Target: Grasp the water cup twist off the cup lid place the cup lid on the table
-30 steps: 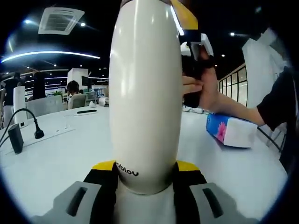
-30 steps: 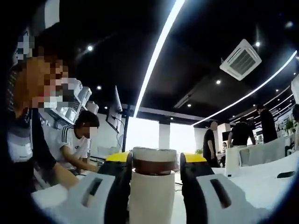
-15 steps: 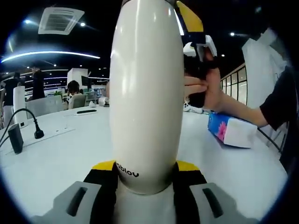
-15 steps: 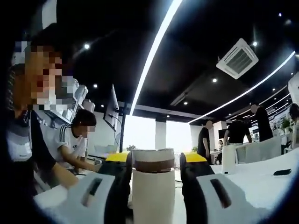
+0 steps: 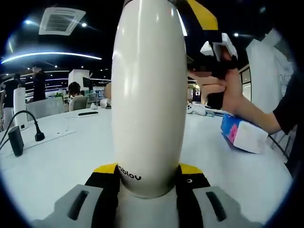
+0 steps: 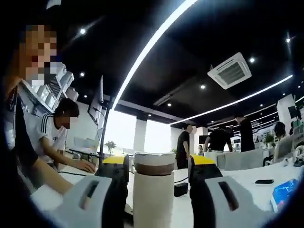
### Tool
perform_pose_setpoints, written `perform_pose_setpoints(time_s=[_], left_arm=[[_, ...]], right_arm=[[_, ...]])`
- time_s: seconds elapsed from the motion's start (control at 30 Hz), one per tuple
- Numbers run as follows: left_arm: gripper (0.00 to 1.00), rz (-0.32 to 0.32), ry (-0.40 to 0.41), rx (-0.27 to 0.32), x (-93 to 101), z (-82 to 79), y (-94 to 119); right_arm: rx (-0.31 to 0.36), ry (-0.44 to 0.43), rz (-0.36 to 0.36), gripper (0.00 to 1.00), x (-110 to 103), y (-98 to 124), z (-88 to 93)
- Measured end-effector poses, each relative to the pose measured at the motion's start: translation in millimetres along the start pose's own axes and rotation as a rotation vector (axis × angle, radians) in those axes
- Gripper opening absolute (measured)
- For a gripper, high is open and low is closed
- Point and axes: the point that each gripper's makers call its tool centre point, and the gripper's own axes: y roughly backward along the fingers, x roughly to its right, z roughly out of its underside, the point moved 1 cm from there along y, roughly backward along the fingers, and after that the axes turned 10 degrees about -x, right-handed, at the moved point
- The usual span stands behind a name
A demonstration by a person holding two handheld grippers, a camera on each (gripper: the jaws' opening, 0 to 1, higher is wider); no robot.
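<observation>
A tall white water cup (image 5: 147, 104) stands upright between the jaws of my left gripper (image 5: 148, 171), which is shut on its lower body; its top runs out of view. My right gripper (image 5: 211, 45), held by a hand (image 5: 232, 90), sits at the cup's upper right. In the right gripper view, the cup's top rises between the jaws: white body (image 6: 152, 199), brown band, white cup lid (image 6: 153, 158). My right gripper (image 6: 154, 164) is shut on that top part. I cannot tell whether the lid has come free.
The white table (image 5: 61, 161) holds a blue and pink tissue pack (image 5: 242, 134) at the right and a plug with a black cable (image 5: 38, 137) at the left. A person (image 6: 59, 137) leans on the table; a phone (image 6: 262, 181) lies farther off.
The right gripper view has swung around the cup's top, with the room sliding across it. In the left gripper view the right gripper and hand moved right. The cup and left gripper stayed put.
</observation>
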Motion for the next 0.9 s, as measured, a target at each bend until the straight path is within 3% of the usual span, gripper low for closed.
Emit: perform_pose_setpoints(time_s=[0.23,0.43,0.9], left_arm=[[0.48,-0.001,0.001,0.0,0.2,0.0,0.3],[0.48,-0.002,0.001,-0.001,0.1,0.1,0.7],[0.48,-0.006,0.003,-0.002,-0.6,0.0,1.6]], right_arm=[[-0.041,0.055,0.107,0.54,-3.0,1.9,4.7],[-0.067,0.048,0.21,0.53,1.3,5.1,10.2],[-0.077,0.058,0.303,0.53,-7.5,-4.0,13.6]])
